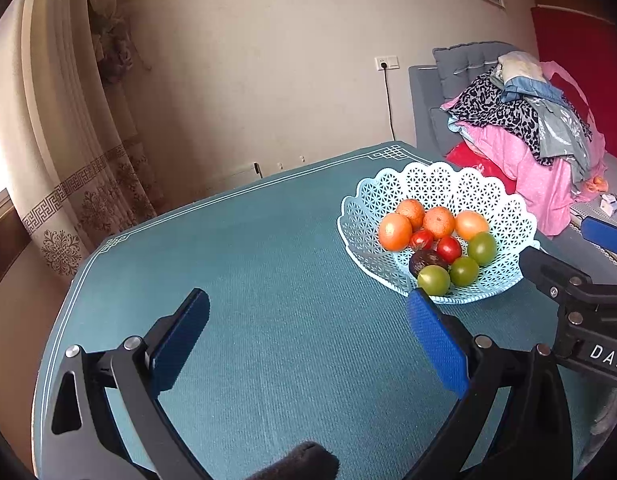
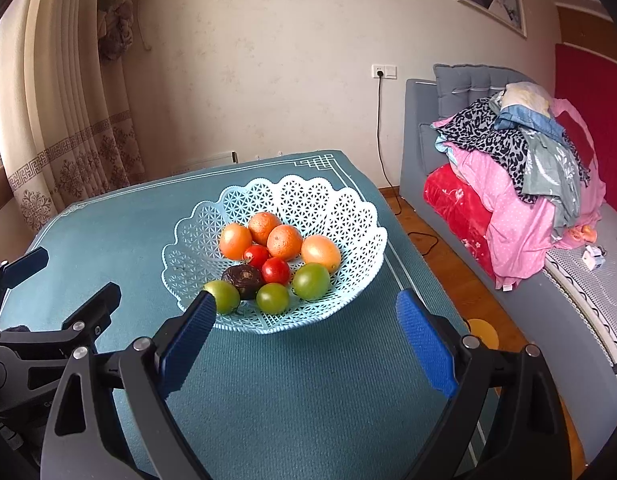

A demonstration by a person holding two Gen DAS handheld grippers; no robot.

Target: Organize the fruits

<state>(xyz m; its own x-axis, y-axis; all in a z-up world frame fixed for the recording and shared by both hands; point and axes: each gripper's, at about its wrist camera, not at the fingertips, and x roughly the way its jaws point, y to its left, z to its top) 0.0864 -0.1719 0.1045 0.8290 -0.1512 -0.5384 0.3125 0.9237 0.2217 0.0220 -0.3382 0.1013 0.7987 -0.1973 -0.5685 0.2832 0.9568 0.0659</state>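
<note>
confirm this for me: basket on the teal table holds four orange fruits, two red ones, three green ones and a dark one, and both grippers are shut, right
Not quite. The fruit count in the basket on the table holds, but both grippers are open: the left gripper and right gripper have their blue pads spread wide, holding nothing, as each wrist view shows.

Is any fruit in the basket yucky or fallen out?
One dark, wrinkled fruit among the green ones looks shriveled, unlike the smooth rest. Nothing has spilled: every fruit sits inside the blue basket.
</note>
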